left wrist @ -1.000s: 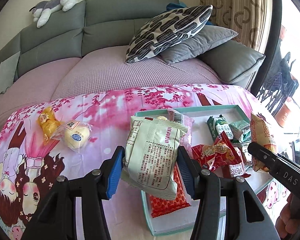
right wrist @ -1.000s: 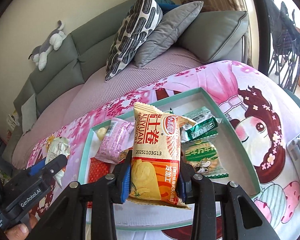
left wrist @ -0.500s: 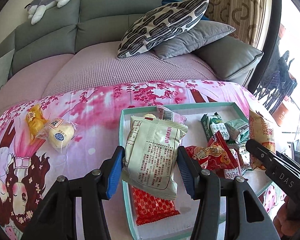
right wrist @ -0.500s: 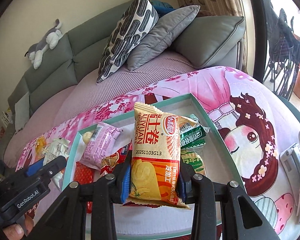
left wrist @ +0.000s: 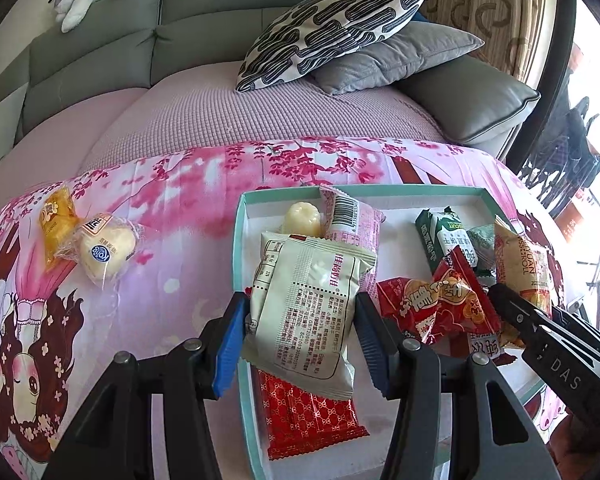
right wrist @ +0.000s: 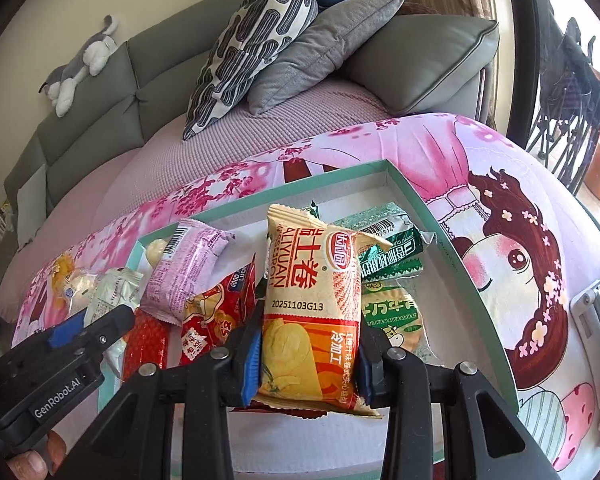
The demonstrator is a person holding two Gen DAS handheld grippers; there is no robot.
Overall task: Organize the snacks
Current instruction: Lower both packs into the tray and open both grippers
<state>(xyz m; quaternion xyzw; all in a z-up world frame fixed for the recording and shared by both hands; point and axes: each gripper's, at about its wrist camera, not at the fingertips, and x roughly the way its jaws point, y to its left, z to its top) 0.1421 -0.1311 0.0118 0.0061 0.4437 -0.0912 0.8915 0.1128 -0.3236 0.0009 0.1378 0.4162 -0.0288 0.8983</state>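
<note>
A grey sofa (left wrist: 100,52) with a patterned cushion (left wrist: 332,24) stands behind a counter (left wrist: 172,208) covered by a pink cartoon-print cloth. A teal-rimmed tray (left wrist: 238,240) lies on the cloth and already contains several snack packets.

**Left gripper** (left wrist: 300,320): the fingers are clamped on a pale grey-white packet (left wrist: 308,300), held by its side edges. The packet hangs over the near-left part of the tray, above a red patterned packet (left wrist: 308,412) and in front of a pink packet (left wrist: 352,220).

**Right gripper** (right wrist: 308,360): the fingers are clamped on an orange egg-roll packet (right wrist: 312,312), held upright by its lower half. It hangs over the tray interior, just in front of the green packets (right wrist: 392,256) on the right side.

**Change over the last second:** both grippers have come down toward the tray. In each wrist view the tray and its contents now appear larger and closer than one second ago. The grip on each packet is unchanged; neither pair of fingers has opened.

**Meaning for the task:** both packets are judged to be in the final lowering stage before release into the tray. Neither packet rests on the tray floor yet.

**Remaining items:** a round bun in a clear wrapper (left wrist: 104,248) and a small yellow packet (left wrist: 56,220) lie on the cloth, well apart from the tray on its left. These are judged to be still unsorted.

**Caution:** the tray is crowded. Releasing from a height may leave a packet lying across its neighbours.
</note>
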